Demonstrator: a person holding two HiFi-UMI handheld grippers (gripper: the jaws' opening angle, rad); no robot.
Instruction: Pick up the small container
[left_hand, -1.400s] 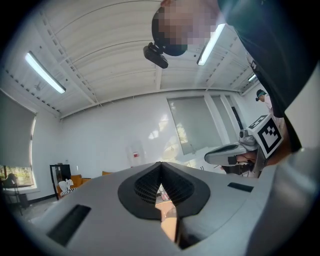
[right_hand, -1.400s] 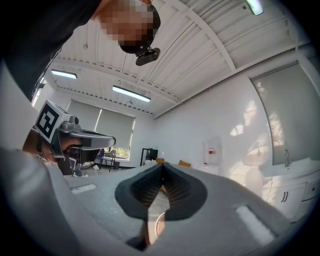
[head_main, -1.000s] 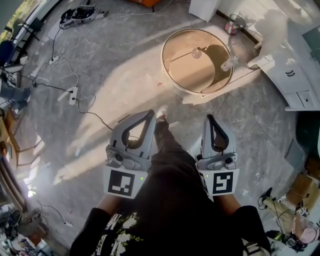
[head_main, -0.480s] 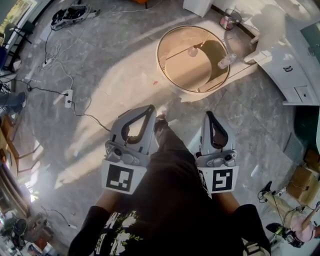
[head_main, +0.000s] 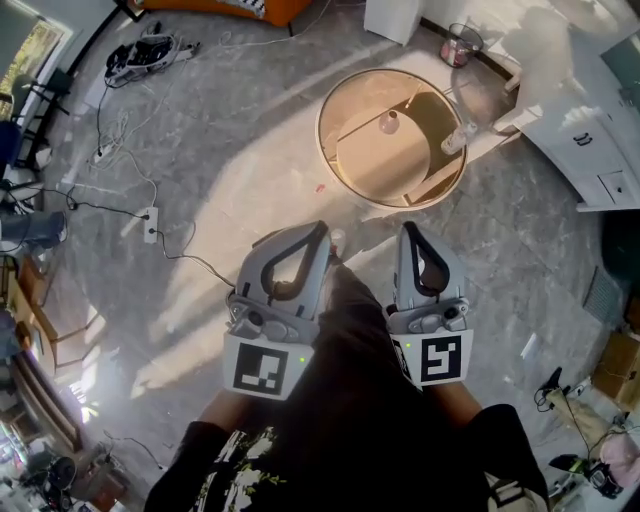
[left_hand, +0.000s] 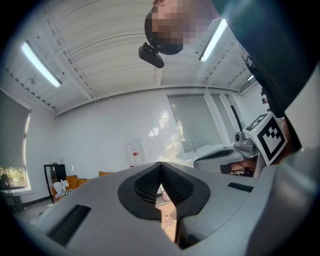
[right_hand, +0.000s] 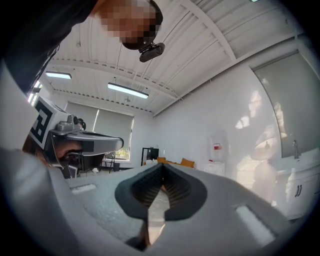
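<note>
Left gripper (head_main: 318, 230): jaws pressed together, nothing between them, held at waist height.
Right gripper (head_main: 409, 230): likewise closed and empty.
Small container (head_main: 388, 123): pale and rounded, on the round table (head_main: 365, 165) ahead, well apart from both grippers.
Bottle (head_main: 457, 136): near the table's right rim.
Power strip (head_main: 150, 222): on the floor to the left, off the direct path.
Hazards, as judged:
- Closed jaws reaching the container would push or tip it rather than take it.
- A reach from the right could knock the bottle.
- The container looks light, so an off-centre pinch may send it off the table.
</note>
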